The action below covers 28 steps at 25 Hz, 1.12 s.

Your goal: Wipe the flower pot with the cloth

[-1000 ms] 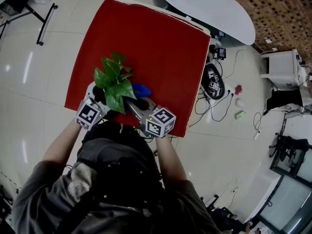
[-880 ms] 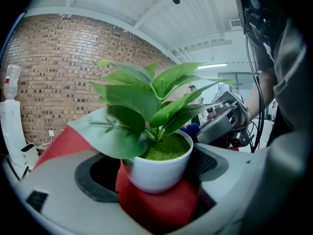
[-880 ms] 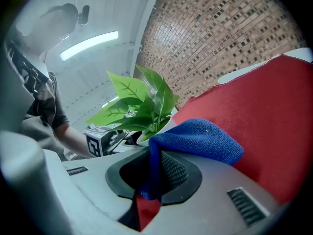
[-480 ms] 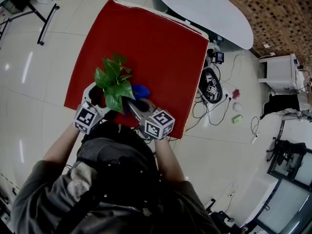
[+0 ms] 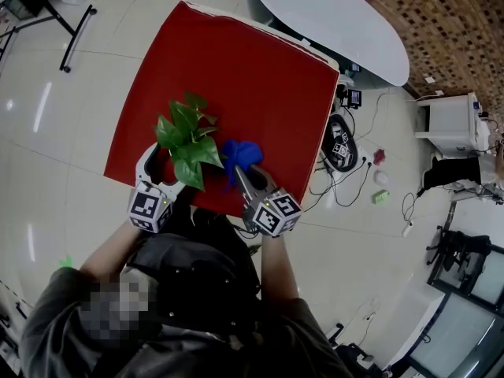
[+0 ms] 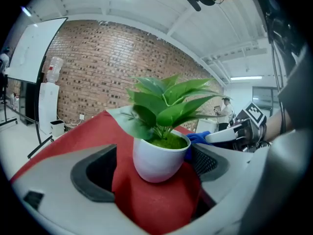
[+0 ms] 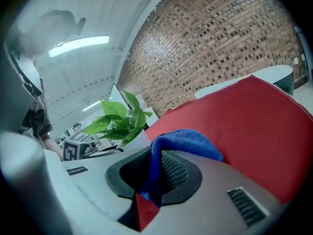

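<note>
1. White flower pot [image 6: 157, 161] stands upright near the red table's [image 5: 260, 77] near edge, toward its left corner. It holds green filling and a leafy plant [image 5: 187, 136] whose leaves hide it from above.
2. The left gripper [image 5: 161, 166] has its jaws apart, one on each side of the pot.
3. The right gripper [image 7: 152, 174] is clamped on the blue cloth [image 5: 240, 154], just beside the pot's right side.
4. A white oval table [image 5: 331, 14] stands past the far corner, and cables [image 5: 346, 172] lie on the floor to the right.

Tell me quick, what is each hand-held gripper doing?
Left hand-held gripper: open, jaws either side of the flower pot.
Right hand-held gripper: shut on the cloth.
</note>
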Available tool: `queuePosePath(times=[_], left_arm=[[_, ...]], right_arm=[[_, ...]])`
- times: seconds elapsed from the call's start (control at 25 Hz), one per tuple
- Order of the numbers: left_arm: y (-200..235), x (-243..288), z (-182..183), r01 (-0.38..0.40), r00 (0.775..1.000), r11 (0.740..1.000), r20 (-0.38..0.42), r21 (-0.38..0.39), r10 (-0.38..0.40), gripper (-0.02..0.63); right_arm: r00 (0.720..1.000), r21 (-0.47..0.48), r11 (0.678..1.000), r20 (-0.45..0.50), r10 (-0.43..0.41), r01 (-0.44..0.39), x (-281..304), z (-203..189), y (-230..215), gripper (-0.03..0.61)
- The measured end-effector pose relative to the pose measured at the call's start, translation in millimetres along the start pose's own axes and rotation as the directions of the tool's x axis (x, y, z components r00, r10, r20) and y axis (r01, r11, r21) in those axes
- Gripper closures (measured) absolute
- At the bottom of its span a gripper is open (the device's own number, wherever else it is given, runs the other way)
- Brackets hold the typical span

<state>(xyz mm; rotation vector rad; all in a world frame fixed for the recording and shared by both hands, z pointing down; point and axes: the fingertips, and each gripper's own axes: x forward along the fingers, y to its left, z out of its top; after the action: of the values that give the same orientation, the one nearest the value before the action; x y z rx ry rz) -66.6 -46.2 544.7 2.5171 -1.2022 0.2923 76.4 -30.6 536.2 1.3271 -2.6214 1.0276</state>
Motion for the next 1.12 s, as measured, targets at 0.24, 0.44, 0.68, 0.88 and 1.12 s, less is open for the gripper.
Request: queuePosePath(times=[0.24, 0.44, 0.68, 0.88, 1.12], left_arm=[[-4, 5, -8, -0.154, 0.988, 0.988, -0.001, -0.014, 0.154, 0.132], [-32, 8, -17, -0.257, 0.966, 0.963, -0.014, -0.085, 0.257, 0.132], [-29, 26, -6, -0.439, 0.897, 0.889, -0.011, -0.131, 0.441, 0.133], [-20, 33, 1, -0.516, 0.852, 0.842, 0.010, -0.160, 0.524, 0.132], [-13, 31, 6, -0.518, 0.852, 0.849, 0.026, -0.102, 0.523, 0.133]], right_arm=[[0.999, -0.046, 0.998, -0.003, 0.050, -0.050, 2, 14, -15, 0.526], [0.990, -0.077, 0.987, -0.042, 0.137, -0.140, -3, 18, -19, 0.526], [0.976, -0.076, 0.974, -0.060, 0.210, -0.214, -14, 17, -14, 0.526], [0.967, -0.074, 0.967, -0.093, 0.236, -0.244, -23, 9, -12, 0.526], [0.963, -0.079, 0.964, -0.109, 0.245, -0.254, -24, 8, -14, 0.526]])
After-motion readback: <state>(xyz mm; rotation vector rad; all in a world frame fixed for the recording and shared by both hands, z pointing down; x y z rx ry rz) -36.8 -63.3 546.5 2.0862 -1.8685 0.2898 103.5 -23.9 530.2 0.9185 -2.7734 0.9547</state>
